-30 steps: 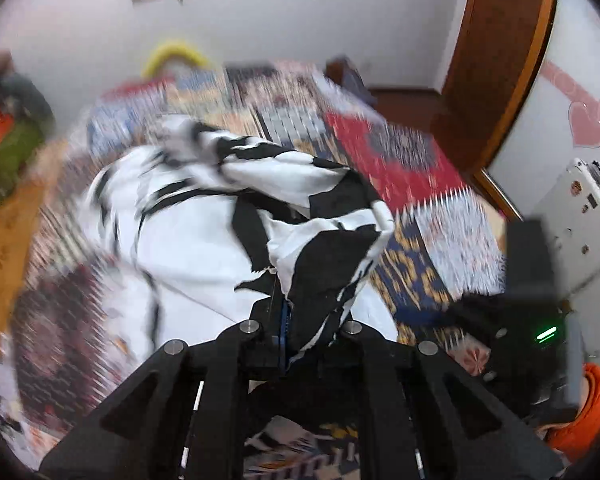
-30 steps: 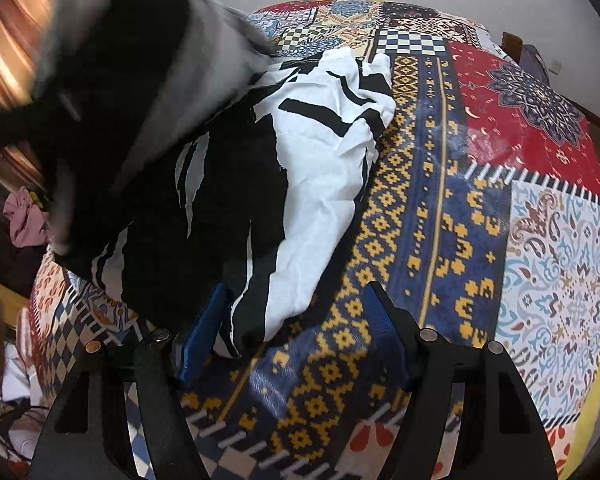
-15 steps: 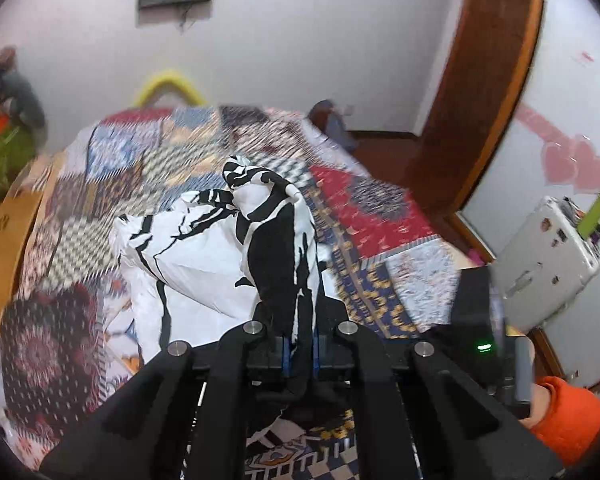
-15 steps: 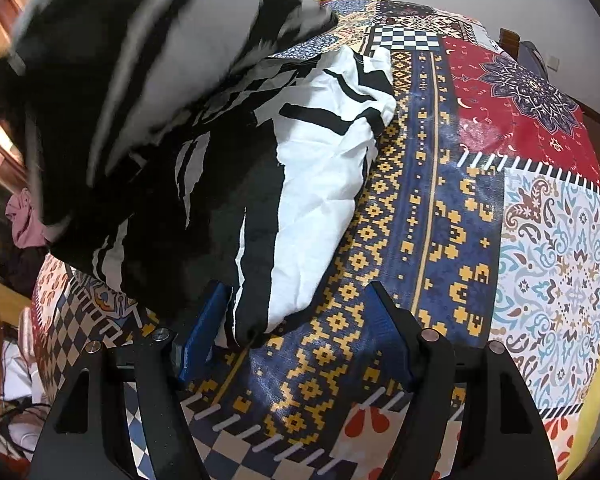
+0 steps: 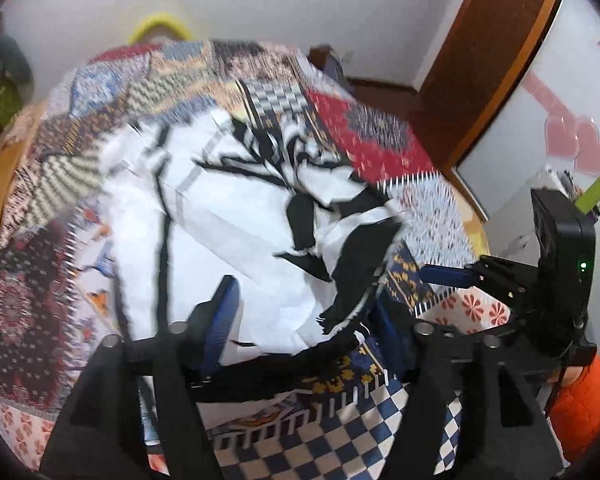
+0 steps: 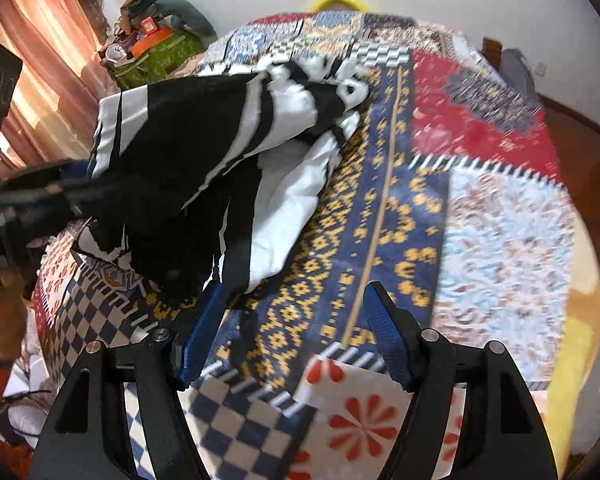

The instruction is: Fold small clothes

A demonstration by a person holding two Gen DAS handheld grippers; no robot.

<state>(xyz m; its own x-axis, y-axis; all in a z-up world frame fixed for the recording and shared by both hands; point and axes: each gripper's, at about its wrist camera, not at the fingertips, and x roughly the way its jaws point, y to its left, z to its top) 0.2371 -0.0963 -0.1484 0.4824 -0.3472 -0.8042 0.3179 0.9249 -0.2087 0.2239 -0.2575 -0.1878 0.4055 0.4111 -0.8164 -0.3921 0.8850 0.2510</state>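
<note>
My left claw (image 5: 304,312) has just been opening; its jaws stand wide, and the black-and-white garment (image 5: 236,216) lies loose between them with the pads clear of it. My right claw (image 6: 292,336) is also spread wide and grips nothing, its left pad just beside the garment's hem. The garment sits rumpled on the patchwork bed cover (image 6: 480,232).

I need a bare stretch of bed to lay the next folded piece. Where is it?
Free: the patchwork bedspread right of the black-and-white garment, across the blue-and-yellow band, red patch and pale paisley patch. Also the checkered near corner. Crowded: the left half, under the garment, and the clutter beyond it.
</note>
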